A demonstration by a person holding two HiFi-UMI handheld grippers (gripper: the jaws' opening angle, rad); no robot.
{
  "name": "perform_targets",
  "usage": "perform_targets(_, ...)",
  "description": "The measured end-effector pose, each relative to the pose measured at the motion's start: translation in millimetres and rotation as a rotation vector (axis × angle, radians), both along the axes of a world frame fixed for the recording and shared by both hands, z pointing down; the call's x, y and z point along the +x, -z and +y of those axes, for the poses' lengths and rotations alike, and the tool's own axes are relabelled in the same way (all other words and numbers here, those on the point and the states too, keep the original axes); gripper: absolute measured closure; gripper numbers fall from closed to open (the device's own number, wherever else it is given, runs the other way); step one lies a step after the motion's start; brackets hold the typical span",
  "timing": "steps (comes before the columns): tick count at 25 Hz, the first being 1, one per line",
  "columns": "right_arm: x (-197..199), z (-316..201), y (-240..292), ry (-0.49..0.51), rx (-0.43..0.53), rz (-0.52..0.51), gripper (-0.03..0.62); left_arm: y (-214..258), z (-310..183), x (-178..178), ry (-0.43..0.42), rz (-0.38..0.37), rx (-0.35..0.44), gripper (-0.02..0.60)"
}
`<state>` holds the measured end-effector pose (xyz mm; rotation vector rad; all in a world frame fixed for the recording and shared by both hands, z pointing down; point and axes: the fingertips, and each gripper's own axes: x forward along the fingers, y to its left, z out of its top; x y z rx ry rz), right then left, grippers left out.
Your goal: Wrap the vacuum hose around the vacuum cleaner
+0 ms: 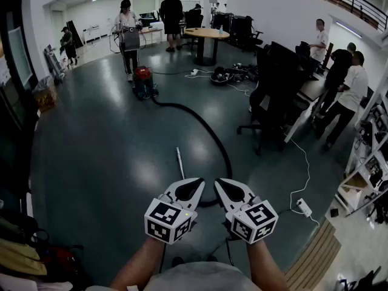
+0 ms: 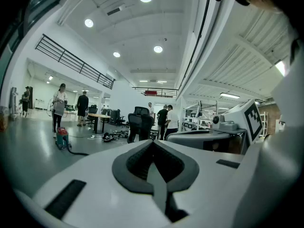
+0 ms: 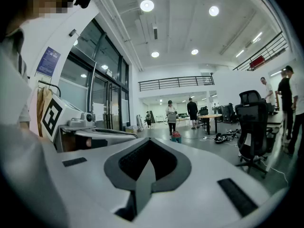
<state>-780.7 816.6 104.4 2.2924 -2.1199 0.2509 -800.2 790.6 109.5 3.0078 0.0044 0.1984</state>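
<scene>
A small red vacuum cleaner (image 1: 143,81) stands far out on the dark floor. Its black hose (image 1: 209,132) snakes from it toward me and ends just beyond my grippers. A thin metal wand (image 1: 180,163) lies beside the hose. Held level and side by side, my left gripper (image 1: 198,181) and right gripper (image 1: 219,181) are both shut with nothing in them, well short of the vacuum. The left gripper view shows the left gripper (image 2: 153,144) shut, with the vacuum (image 2: 61,137) at left. The right gripper view shows the right gripper (image 3: 149,142) shut and the vacuum (image 3: 176,137) straight ahead.
A person (image 1: 128,35) stands right behind the vacuum; others stand by a round table (image 1: 207,36) and at desks on the right. Black office chairs (image 1: 270,96) sit to the right. A white power strip (image 1: 304,208) and its cable lie at lower right, near wooden slats (image 1: 315,256).
</scene>
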Motion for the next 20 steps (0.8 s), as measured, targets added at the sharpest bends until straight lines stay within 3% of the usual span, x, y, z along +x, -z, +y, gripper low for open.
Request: perform_targets(20,-35,-42,-7,-0.051,-0.03,0.031,0.594,-6,-48,-45,-0.011,0.004,0.001,0.575)
